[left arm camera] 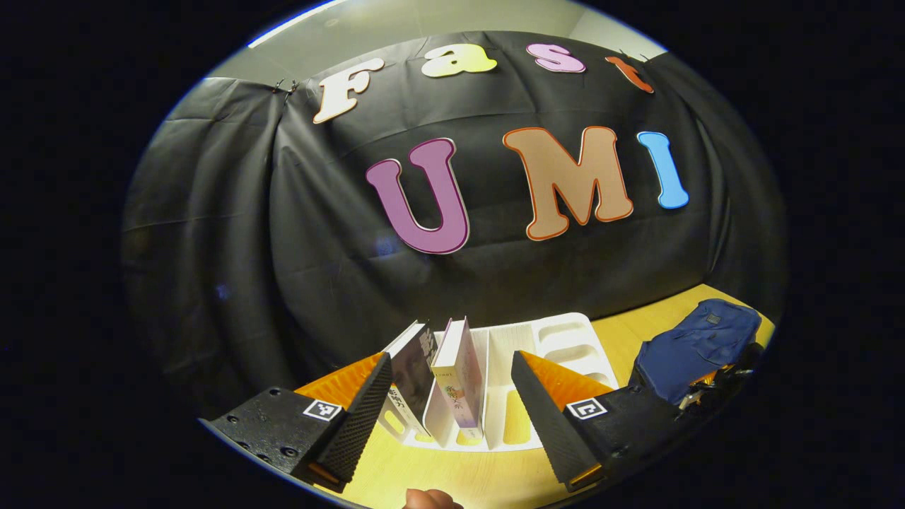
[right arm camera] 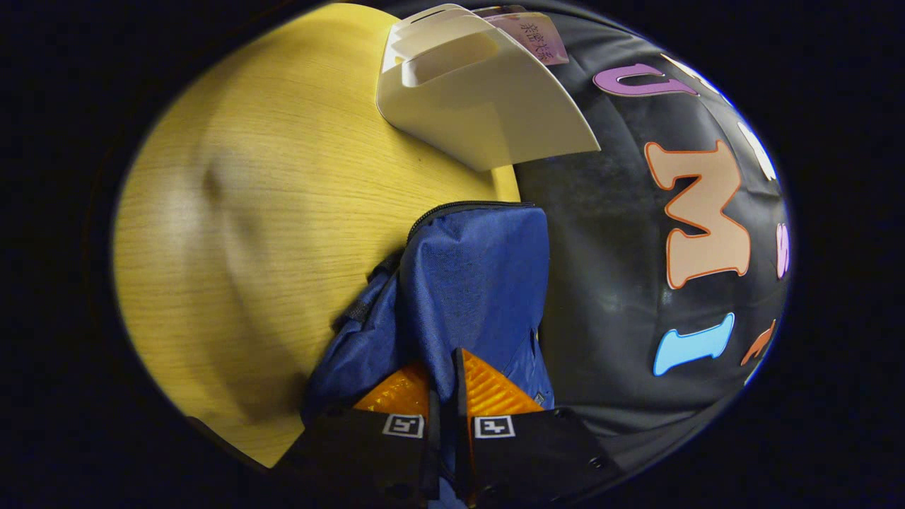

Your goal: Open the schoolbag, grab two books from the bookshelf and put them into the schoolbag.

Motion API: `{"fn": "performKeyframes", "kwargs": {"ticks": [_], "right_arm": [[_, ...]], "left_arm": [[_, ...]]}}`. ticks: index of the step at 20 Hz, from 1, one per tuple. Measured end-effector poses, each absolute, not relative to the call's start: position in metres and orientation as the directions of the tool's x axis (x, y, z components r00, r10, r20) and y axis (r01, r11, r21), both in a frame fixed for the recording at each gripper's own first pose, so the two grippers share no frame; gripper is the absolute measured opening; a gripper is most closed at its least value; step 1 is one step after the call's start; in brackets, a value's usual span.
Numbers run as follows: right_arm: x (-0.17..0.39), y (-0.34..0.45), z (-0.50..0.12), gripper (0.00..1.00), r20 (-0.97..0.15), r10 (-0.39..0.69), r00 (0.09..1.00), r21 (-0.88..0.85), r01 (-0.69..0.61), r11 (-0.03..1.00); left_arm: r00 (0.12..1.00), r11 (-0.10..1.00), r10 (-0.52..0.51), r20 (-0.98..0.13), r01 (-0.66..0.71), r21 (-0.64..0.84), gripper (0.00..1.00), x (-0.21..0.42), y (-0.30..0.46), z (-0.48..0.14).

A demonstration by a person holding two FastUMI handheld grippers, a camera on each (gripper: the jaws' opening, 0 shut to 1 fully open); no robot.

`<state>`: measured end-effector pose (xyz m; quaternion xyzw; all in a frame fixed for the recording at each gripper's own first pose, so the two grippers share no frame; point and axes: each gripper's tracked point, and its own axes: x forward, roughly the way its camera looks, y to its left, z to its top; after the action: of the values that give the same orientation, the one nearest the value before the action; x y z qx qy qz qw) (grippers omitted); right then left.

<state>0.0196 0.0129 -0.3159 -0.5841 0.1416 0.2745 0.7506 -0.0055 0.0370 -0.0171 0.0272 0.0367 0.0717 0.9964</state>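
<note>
Two books stand upright in the white slotted bookshelf (left arm camera: 558, 339): a dark-covered book (left arm camera: 413, 371) on the left and a pale book (left arm camera: 459, 375) beside it. My left gripper (left arm camera: 452, 396) hangs open just in front of them, one finger on each side of the pair, touching neither. The blue schoolbag (left arm camera: 696, 346) lies on the wooden table to the right of the shelf. In the right gripper view my right gripper (right arm camera: 442, 382) is shut on a fold of the schoolbag (right arm camera: 474, 283), near its zipper edge. The bookshelf (right arm camera: 481, 106) stands beyond it.
The wooden table (right arm camera: 269, 212) stretches left of the bag. The black cloth wall rises close behind the shelf and the bag. A fingertip (left arm camera: 431, 499) shows at the bottom edge of the left gripper view.
</note>
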Motion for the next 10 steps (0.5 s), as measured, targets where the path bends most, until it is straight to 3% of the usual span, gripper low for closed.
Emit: {"fn": "performKeyframes", "kwargs": {"ticks": [2, 6, 10], "right_arm": [[0.023, 0.014, -0.315, 0.0, -0.553, 0.269, 0.789, -0.76, -0.61, 0.226], [0.025, 0.011, -0.31, 0.04, -0.647, 0.25, 0.72, -0.61, -0.686, 0.398], [0.032, 0.015, -0.275, 0.0, -0.613, 0.293, 0.734, -0.532, -0.657, 0.534]], "left_arm": [[0.986, 0.987, 0.155, -0.064, -0.151, 0.062, 1.0, -0.008, 0.041, -0.017], [0.982, 0.984, 0.172, -0.08, -0.168, 0.058, 0.99, -0.006, 0.047, -0.022], [0.982, 0.985, 0.167, -0.087, -0.162, 0.059, 1.0, -0.005, 0.048, -0.025]]}}
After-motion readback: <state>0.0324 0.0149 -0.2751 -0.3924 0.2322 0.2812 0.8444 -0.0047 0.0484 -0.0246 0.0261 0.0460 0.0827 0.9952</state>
